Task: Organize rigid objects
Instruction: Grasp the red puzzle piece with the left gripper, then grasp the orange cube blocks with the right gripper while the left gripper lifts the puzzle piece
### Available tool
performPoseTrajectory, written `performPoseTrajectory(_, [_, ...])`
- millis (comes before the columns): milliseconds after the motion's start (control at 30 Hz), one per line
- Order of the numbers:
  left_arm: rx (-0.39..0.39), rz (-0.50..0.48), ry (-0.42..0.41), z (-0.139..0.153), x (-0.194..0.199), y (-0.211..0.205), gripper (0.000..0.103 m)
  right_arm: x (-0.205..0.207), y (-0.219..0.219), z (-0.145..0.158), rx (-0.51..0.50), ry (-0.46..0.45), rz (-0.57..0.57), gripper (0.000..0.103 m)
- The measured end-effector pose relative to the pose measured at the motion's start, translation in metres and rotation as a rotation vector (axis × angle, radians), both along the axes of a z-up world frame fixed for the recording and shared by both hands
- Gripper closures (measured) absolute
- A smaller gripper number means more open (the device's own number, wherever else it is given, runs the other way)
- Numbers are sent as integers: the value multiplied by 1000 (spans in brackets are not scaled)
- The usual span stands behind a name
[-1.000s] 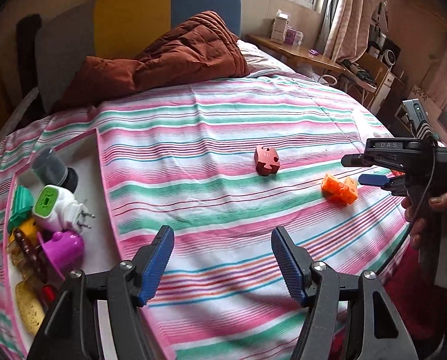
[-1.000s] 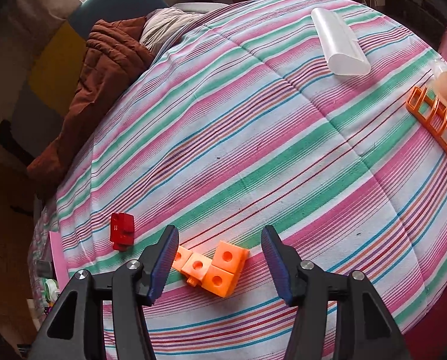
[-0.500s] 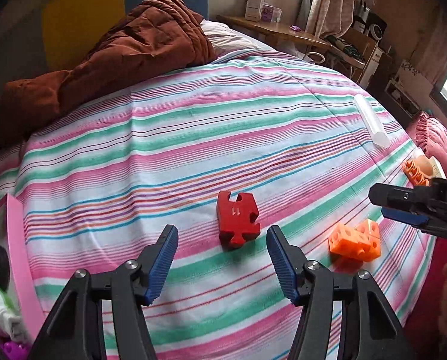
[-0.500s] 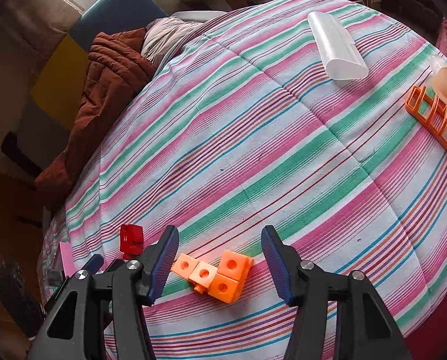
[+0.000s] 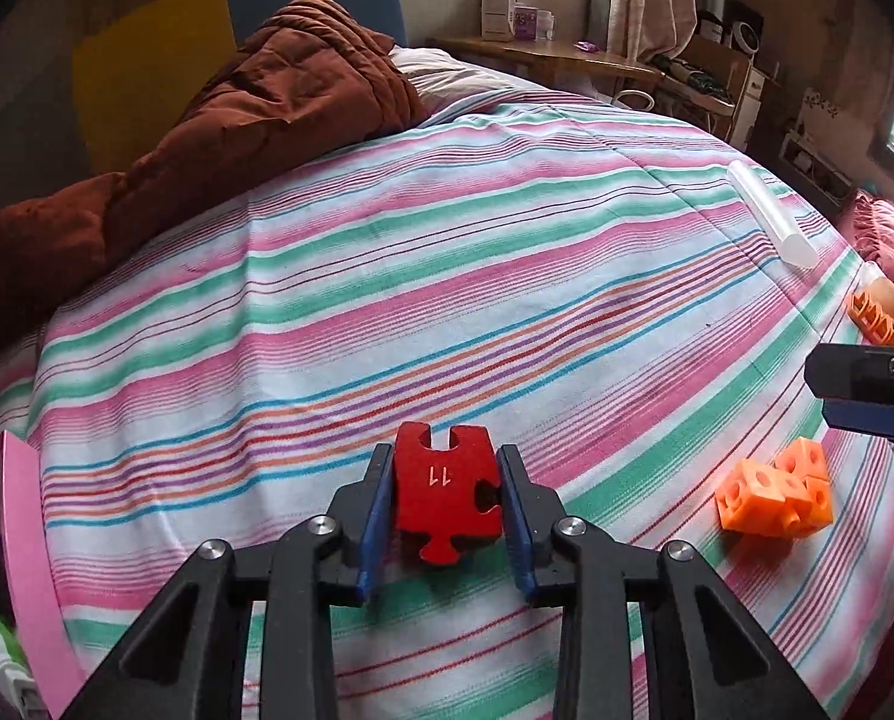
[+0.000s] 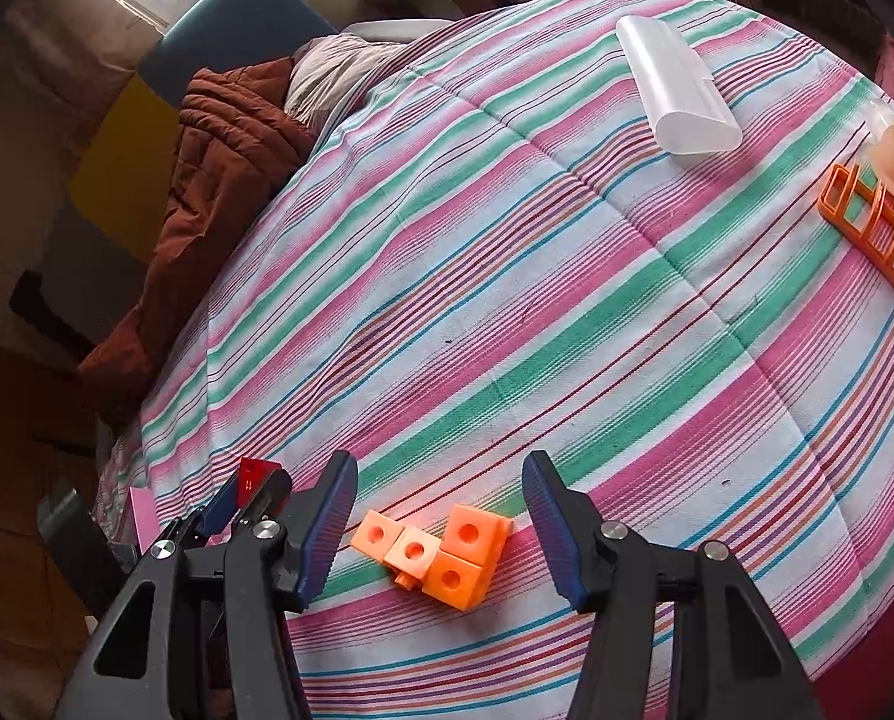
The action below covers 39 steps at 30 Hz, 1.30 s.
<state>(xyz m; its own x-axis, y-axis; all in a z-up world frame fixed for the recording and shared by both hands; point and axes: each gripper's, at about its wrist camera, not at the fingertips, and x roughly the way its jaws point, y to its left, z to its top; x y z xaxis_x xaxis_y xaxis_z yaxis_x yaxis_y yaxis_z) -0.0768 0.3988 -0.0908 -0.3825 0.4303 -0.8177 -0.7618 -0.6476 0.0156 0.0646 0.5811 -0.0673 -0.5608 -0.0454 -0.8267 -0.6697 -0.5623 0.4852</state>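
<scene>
My left gripper is shut on a red jigsaw-shaped piece marked 11, on the striped bedspread. The piece also shows in the right wrist view, between the left gripper's fingers. My right gripper is open, its fingers on either side of an orange cluster of joined cubes that lies on the bedspread. The cubes also show in the left wrist view, with the right gripper above them at the right edge.
A pink tray edge lies at the left. A translucent white tube lies far on the bed. An orange rack holding a pale object sits at the right. A brown quilt is piled at the head.
My left gripper moved forward around the red piece and closed on it. My right gripper stayed open and came slightly closer to the orange cubes.
</scene>
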Motion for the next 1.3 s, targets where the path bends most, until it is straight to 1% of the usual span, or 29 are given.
performPoseTrajectory(67, [6,17,-9,1,6,-11,69,-1,1,-3,-15,-8,6,45])
performPoseTrajectory(200, [22,35,-16,2,24,-40,70,-5,0,-15,-93,-30,39,45])
performPoseTrajectory(333, [37,52,-10,3,48,-68,70,-4,-2,-18,-86,-57,37,45])
performPoseTrajectory(400, [45,57,-3,3,59,-80,70,-3,-3,-19,-97,-55,32,45])
performPoseTrajectory(533, [61,58,2,3,77,-99,70,-5,-8,-20,-107,-56,57,44])
performPoseTrajectory(600, [65,53,5,3,81,-104,70,-8,-11,-23,-165,-30,93,43])
performPoseTrajectory(700, [74,49,5,2,83,-107,70,-16,-24,-29,-315,39,188,43])
performPoseTrajectory(733, [76,48,8,2,83,-107,70,-19,-29,-29,-336,57,220,43])
performPoseTrajectory(767, [77,47,7,1,84,-108,70,-22,-34,-27,-336,64,250,43])
performPoseTrajectory(867, [79,42,25,1,87,-108,70,-25,-41,-18,-303,87,288,44])
performPoseTrajectory(933, [83,42,27,1,88,-109,70,-23,-41,-6,-248,126,285,53])
performPoseTrajectory(1000, [87,42,31,0,87,-109,70,-20,-44,4,-190,149,288,55])
performPoseTrajectory(1033, [88,40,35,0,88,-109,70,-22,-46,9,-142,142,287,55])
performPoseTrajectory(1100, [89,35,42,0,89,-110,70,-24,-56,22,2,113,302,55])
performPoseTrajectory(1133, [91,33,42,0,89,-110,70,-27,-62,28,63,107,328,55])
performPoseTrajectory(1200, [94,32,41,0,88,-110,70,-37,-72,34,150,84,402,55])
performPoseTrajectory(1300, [101,35,28,-1,87,-112,70,-58,-91,40,322,-4,542,55])
